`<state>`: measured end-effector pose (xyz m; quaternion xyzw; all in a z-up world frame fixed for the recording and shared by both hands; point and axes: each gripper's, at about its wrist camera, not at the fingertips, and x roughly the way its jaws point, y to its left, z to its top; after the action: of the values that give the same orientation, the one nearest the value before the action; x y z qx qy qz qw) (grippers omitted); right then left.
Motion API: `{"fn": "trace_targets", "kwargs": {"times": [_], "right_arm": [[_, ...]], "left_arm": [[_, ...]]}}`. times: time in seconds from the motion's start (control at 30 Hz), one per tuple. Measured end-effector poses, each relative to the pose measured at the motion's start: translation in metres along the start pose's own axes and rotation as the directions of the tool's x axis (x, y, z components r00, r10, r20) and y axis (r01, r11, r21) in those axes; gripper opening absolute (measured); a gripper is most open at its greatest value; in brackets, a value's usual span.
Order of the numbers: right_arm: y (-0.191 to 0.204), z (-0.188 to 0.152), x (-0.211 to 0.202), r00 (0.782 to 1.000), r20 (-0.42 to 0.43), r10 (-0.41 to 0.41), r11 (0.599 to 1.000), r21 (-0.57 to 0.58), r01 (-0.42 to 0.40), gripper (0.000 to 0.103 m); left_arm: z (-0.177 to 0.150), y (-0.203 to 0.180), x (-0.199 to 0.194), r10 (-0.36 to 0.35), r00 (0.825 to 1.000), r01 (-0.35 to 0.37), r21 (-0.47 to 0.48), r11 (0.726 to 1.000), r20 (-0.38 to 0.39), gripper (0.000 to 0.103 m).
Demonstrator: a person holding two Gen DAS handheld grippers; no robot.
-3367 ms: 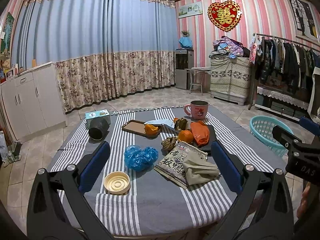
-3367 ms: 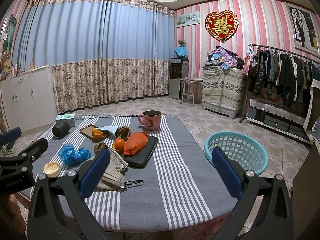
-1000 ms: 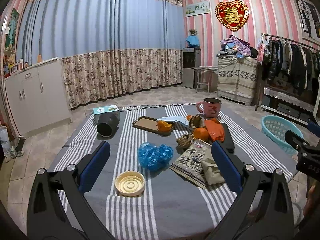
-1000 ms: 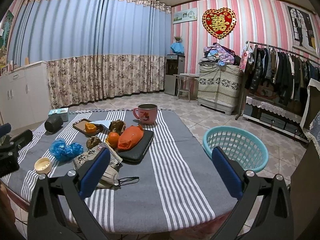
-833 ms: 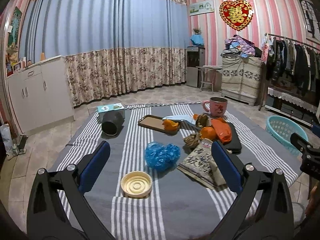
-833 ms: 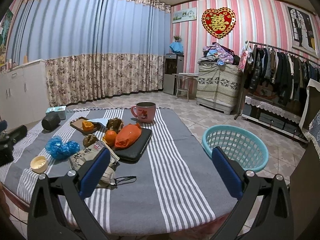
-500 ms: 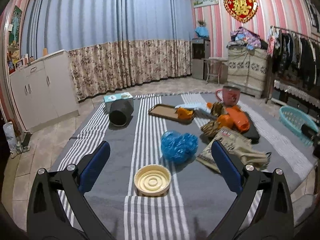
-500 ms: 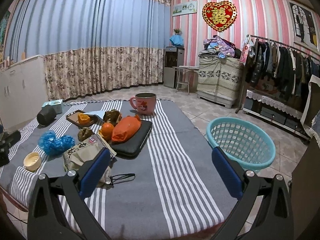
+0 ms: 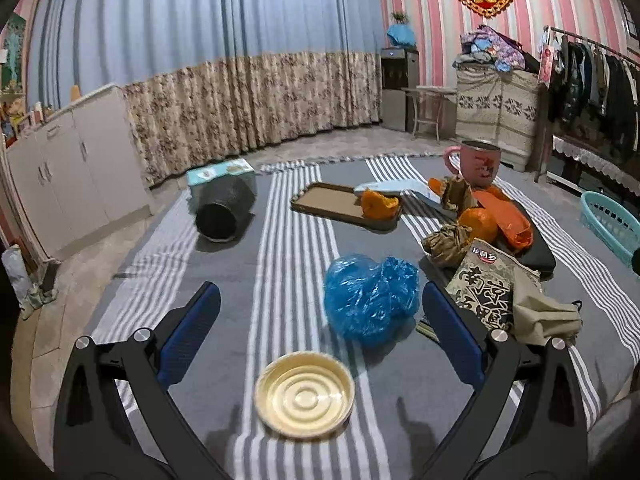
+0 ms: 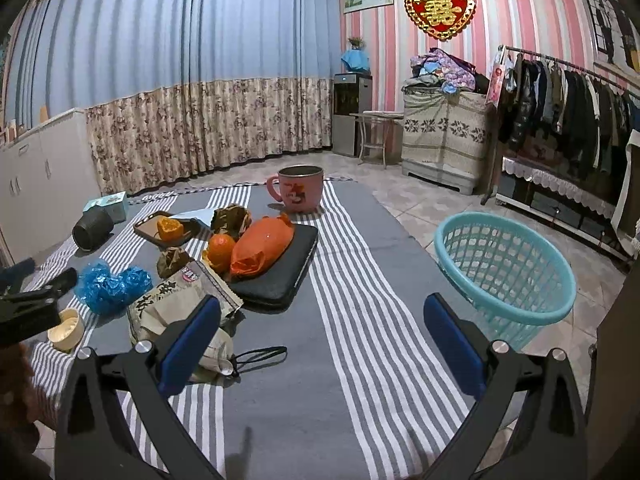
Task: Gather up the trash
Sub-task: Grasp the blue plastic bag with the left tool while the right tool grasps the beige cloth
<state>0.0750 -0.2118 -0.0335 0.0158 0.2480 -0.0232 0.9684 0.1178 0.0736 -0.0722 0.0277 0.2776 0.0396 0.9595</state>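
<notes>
Left gripper (image 9: 316, 332) hovers jaws wide, empty, over the cream lid (image 9: 305, 394) near the desk's (image 9: 280, 240) front edge; right gripper (image 10: 320, 336) likewise wide, empty.

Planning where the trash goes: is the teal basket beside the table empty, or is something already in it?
Empty, as far as shown: the teal basket shows only bare mesh walls and floor tiles through them.

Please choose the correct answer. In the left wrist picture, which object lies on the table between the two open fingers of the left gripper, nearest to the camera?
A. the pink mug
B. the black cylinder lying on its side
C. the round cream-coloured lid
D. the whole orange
C: the round cream-coloured lid lies on the striped tablecloth directly between the wide-open fingers of the left gripper, with nothing gripped.
</notes>
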Motion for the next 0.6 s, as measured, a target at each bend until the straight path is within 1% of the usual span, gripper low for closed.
{"fn": "trace_targets", "kwargs": {"times": [0.07,0.13,0.17,0.23,0.3,0.37,0.4,0.43,0.47,0.5,0.57,0.6], "right_arm": [[0.002,0.0,0.001,1.0,-0.013,-0.003,1.0,-0.018,0.003,0.099],[0.005,-0.001,0.004,1.0,-0.026,-0.007,0.999,-0.036,0.006,0.099],[0.006,-0.002,0.006,0.999,-0.036,-0.007,0.999,-0.037,0.005,0.099],[0.009,-0.005,0.011,0.998,-0.065,0.012,0.999,-0.033,-0.014,0.099],[0.01,-0.008,0.015,0.996,-0.083,0.029,0.999,-0.027,-0.032,0.099],[0.011,-0.01,0.018,0.995,-0.094,0.039,0.999,-0.025,-0.042,0.099],[0.011,-0.01,0.018,0.994,-0.099,0.04,0.999,-0.025,-0.043,0.099],[0.012,-0.012,0.018,0.994,-0.101,0.036,0.999,-0.026,-0.039,0.099],[0.013,-0.012,0.019,0.994,-0.102,0.038,0.999,-0.026,-0.041,0.099],[0.014,-0.012,0.019,0.994,-0.103,0.04,0.999,-0.028,-0.043,0.099],[0.017,-0.013,0.019,0.994,-0.103,0.042,0.998,-0.037,-0.046,0.099],[0.019,-0.014,0.019,0.994,-0.103,0.043,0.998,-0.043,-0.047,0.099]], "left_arm": [[0.002,-0.002,0.009,-0.012,1.0,0.012,0.002,1.0,-0.013,0.097],[0.003,-0.005,0.02,-0.006,0.999,0.007,0.014,1.0,-0.046,0.096],[0.002,-0.008,0.025,-0.012,0.998,0.013,0.016,1.0,-0.059,0.091],[0.002,-0.011,0.033,-0.051,0.995,0.053,0.023,0.998,-0.089,0.085],[-0.001,-0.015,0.044,-0.069,0.989,0.074,0.036,0.997,-0.133,0.077],[-0.002,-0.016,0.049,-0.098,0.983,0.105,0.034,0.994,-0.157,0.062],[-0.003,-0.017,0.049,-0.113,0.981,0.12,0.034,0.992,-0.159,0.057],[-0.003,-0.018,0.049,-0.124,0.979,0.131,0.036,0.991,-0.159,0.047],[-0.005,-0.02,0.048,-0.134,0.978,0.143,0.041,0.989,-0.159,0.039],[-0.006,-0.021,0.048,-0.138,0.978,0.147,0.045,0.988,-0.158,0.036],[-0.006,-0.022,0.044,-0.142,0.979,0.15,0.05,0.987,-0.144,0.029],[-0.006,-0.022,0.042,-0.143,0.98,0.151,0.05,0.987,-0.135,0.028]]}}
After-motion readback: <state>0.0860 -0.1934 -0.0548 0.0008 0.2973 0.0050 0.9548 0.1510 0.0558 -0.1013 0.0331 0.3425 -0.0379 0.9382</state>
